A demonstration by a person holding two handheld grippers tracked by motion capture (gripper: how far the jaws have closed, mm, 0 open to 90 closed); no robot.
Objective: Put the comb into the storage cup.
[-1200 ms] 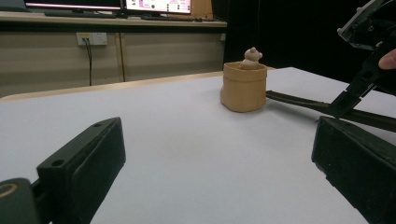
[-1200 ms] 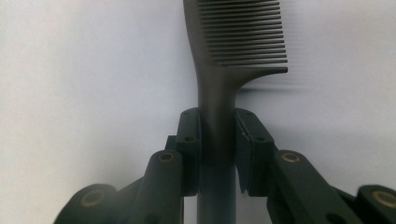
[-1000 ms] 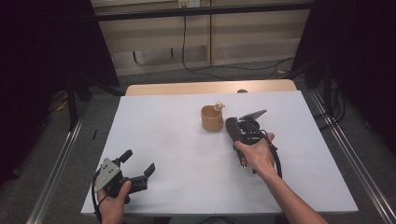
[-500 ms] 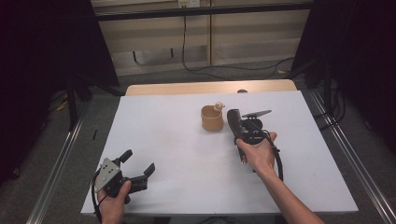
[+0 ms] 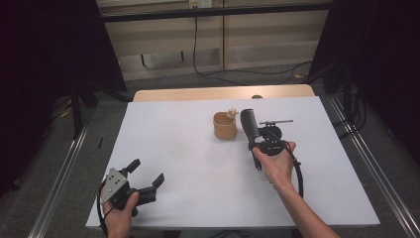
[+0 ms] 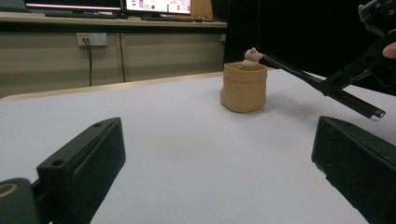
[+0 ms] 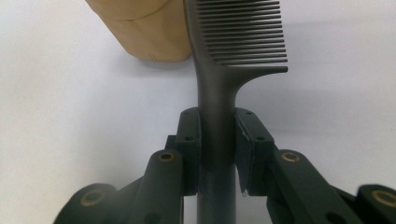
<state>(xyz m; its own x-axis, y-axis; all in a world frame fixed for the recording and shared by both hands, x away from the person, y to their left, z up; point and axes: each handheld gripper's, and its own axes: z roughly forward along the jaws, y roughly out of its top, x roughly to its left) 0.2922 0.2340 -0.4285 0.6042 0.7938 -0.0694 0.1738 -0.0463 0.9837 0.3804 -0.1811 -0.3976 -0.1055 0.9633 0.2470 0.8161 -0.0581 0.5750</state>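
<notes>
Comb clamped in right fingers beside cup; left fingers apart.

Free room and obstacles on the white table

Passage is barred at centre by the tan cup, with the comb raised just beside it; bare surface is left to its left and front

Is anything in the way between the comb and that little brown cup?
Nothing visible is. The comb, gripped in the right gripper, already has its toothed end right beside the cup. A small figure sits in the cup's mouth, which might crowd the comb.
</notes>
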